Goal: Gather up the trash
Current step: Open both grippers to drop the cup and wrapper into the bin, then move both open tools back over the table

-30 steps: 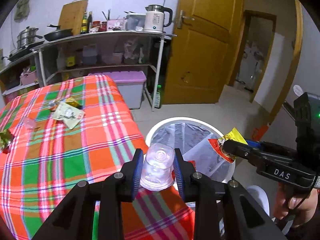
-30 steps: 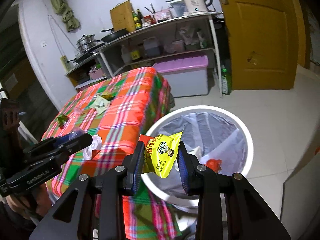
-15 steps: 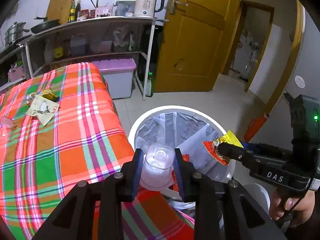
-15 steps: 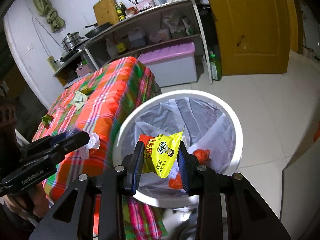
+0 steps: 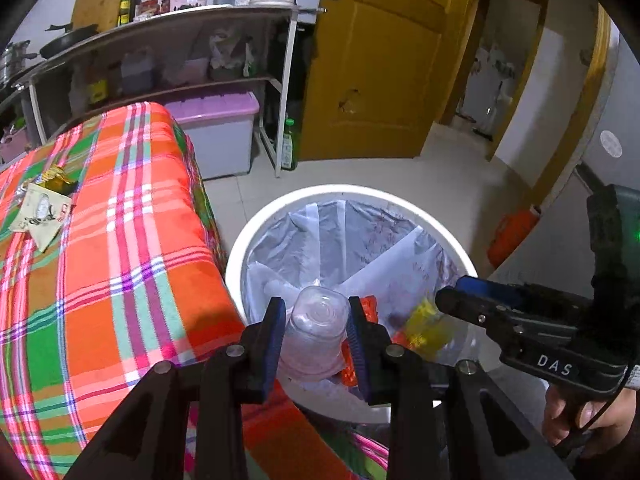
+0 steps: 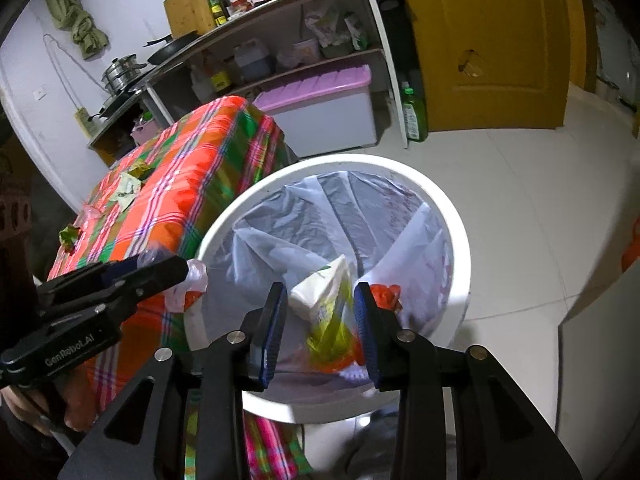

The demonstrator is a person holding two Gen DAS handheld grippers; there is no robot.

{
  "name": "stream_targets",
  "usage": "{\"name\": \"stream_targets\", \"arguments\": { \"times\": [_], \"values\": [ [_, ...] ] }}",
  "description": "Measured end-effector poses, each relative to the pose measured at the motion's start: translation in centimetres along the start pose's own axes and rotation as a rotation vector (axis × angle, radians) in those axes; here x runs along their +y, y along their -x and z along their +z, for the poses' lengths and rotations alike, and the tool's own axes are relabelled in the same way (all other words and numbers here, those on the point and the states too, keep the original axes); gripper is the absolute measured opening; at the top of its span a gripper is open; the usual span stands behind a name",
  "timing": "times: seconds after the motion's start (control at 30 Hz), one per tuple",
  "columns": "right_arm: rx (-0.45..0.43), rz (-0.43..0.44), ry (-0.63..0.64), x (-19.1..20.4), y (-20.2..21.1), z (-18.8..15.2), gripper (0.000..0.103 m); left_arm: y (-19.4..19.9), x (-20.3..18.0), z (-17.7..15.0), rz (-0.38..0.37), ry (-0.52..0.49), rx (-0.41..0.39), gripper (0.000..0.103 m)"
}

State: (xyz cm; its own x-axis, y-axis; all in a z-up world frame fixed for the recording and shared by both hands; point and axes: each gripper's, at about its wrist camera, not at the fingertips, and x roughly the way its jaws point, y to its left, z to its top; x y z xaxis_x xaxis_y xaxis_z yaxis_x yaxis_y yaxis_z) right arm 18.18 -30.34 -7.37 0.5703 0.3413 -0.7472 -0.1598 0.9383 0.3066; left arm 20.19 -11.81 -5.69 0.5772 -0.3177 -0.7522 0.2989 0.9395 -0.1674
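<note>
My left gripper (image 5: 316,336) is shut on a clear plastic cup (image 5: 316,332) and holds it over the near rim of the white trash bin (image 5: 280,216), which has a clear bag liner. My right gripper (image 6: 320,320) is open over the bin (image 6: 452,216). The yellow snack wrapper (image 6: 328,320) is blurred and falling between its fingers into the bin; it also shows in the left wrist view (image 5: 428,320). Red trash (image 6: 384,296) lies in the bin. More wrappers (image 5: 40,208) lie on the plaid tablecloth (image 5: 120,260).
The table with the plaid cloth stands left of the bin. A shelf rack (image 5: 180,60) with a kettle, pans and bottles stands behind, with a purple-lidded box (image 5: 216,132) under it. A yellow door (image 5: 380,60) is at the back. Tiled floor surrounds the bin.
Both grippers moved from the table's edge to over the bin. My right gripper opened and let go of the yellow wrapper, which is dropping in. The left still holds the cup.
</note>
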Motion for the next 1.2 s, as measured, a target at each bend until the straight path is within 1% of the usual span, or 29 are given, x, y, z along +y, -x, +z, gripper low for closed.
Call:
{"name": "stream_targets", "arguments": {
  "times": [0.1, 0.17, 0.2, 0.4, 0.53, 0.8, 1.2],
  "values": [
    [0.004, -0.001, -0.010, -0.4, -0.3, 0.0, 0.045, -0.6, 0.1, -0.1, -0.011, 0.010, 0.020, 0.032],
    [0.002, 0.000, -0.011, -0.5, -0.3, 0.0, 0.045, -0.7, 0.2, 0.0, -0.015, 0.017, 0.025, 0.041],
    [0.000, 0.001, -0.012, -0.6, -0.3, 0.0, 0.045, -0.7, 0.2, 0.0, -0.020, 0.020, 0.025, 0.043],
    [-0.021, 0.000, -0.012, -0.6, 0.5, 0.2, 0.045, -0.8, 0.5, 0.1, -0.031, 0.037, 0.027, 0.044],
    [-0.038, 0.003, -0.005, -0.3, 1.4, 0.3, 0.045, -0.2, 0.5, 0.1, -0.038, 0.044, 0.015, 0.044],
    [-0.086, 0.018, 0.043, 1.7, 3.7, 0.6, 0.045, 3.1, 0.7, -0.1, -0.038, 0.051, -0.055, 0.044],
    [-0.141, 0.067, 0.118, 5.5, 6.7, 0.5, 0.045, 8.7, 1.0, -0.9, -0.019, 0.069, -0.162, 0.043]
  ]
}}
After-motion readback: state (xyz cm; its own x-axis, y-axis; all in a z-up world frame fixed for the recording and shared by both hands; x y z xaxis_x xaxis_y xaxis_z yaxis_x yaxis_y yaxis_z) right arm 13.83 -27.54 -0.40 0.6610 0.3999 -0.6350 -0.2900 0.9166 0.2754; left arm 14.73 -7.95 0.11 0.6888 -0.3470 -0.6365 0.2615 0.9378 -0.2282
